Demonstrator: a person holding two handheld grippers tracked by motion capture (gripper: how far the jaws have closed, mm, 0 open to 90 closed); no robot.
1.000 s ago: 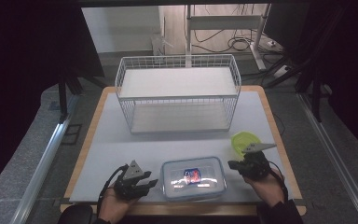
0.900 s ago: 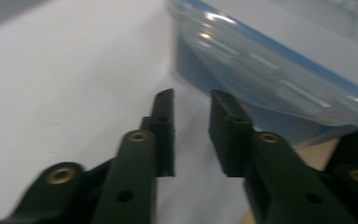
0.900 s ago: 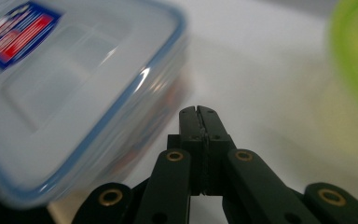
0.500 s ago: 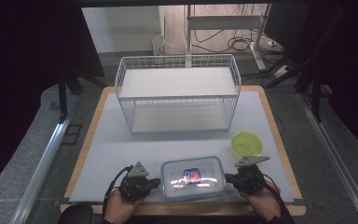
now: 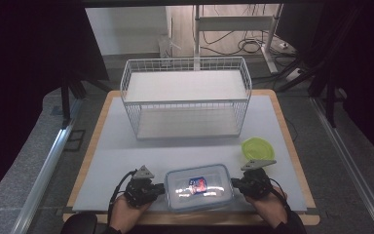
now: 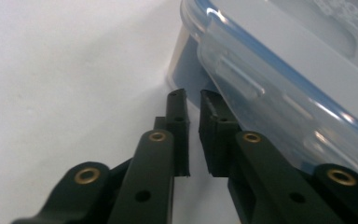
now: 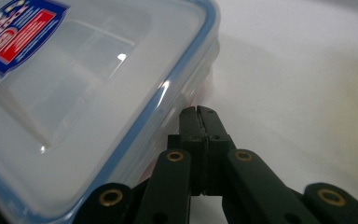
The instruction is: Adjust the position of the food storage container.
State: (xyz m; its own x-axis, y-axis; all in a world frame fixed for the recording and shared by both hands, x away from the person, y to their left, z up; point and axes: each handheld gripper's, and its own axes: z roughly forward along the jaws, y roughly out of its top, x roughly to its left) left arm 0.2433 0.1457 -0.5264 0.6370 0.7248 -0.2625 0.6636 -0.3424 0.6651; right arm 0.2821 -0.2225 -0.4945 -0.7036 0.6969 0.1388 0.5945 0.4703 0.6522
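Down at the near table edge, the left gripper (image 6: pixel 193 95) shows a narrow gap between its jaws, holding nothing, tips against the clear lidded container (image 5: pixel 198 186). Opposite, the right gripper (image 7: pixel 198 112) is pressed closed and empty at its other end. Beyond sit a green lid (image 5: pixel 258 147) and wire rack (image 5: pixel 185 100).
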